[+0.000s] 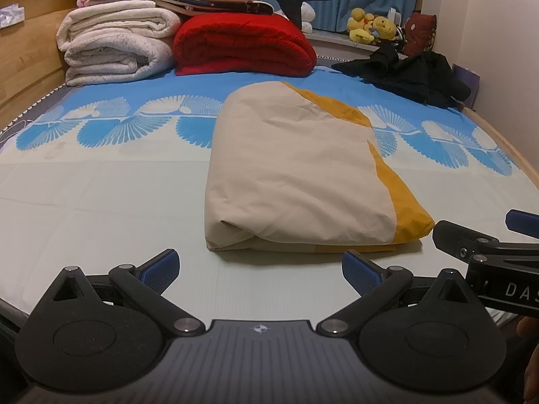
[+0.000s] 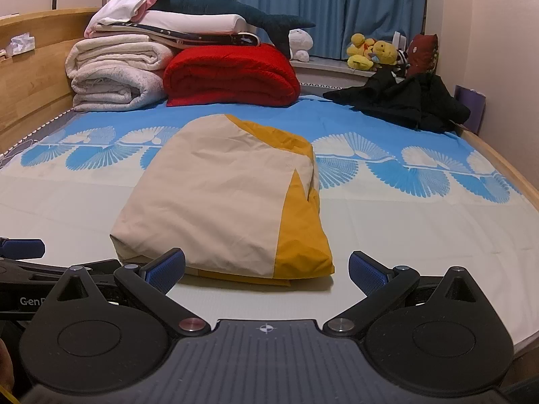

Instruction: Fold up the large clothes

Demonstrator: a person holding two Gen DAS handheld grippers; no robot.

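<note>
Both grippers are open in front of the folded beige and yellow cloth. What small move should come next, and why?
Probably no further fold: the beige and yellow cloth already lies as a compact bundle. Both the left gripper and right gripper are open, empty and short of it. I would turn toward the unfolded black garment.

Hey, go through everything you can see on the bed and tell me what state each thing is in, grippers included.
Beige and mustard-yellow garment: folded into a compact bundle, lying flat on the sheet.
Red fleece blanket: folded, at the headboard end.
Cream-white blankets: folded, stacked.
Black clothing: crumpled, unfolded heap.
Blue curtains: drawn closed.
Left gripper: open, empty.
Right gripper: open, empty.
</note>
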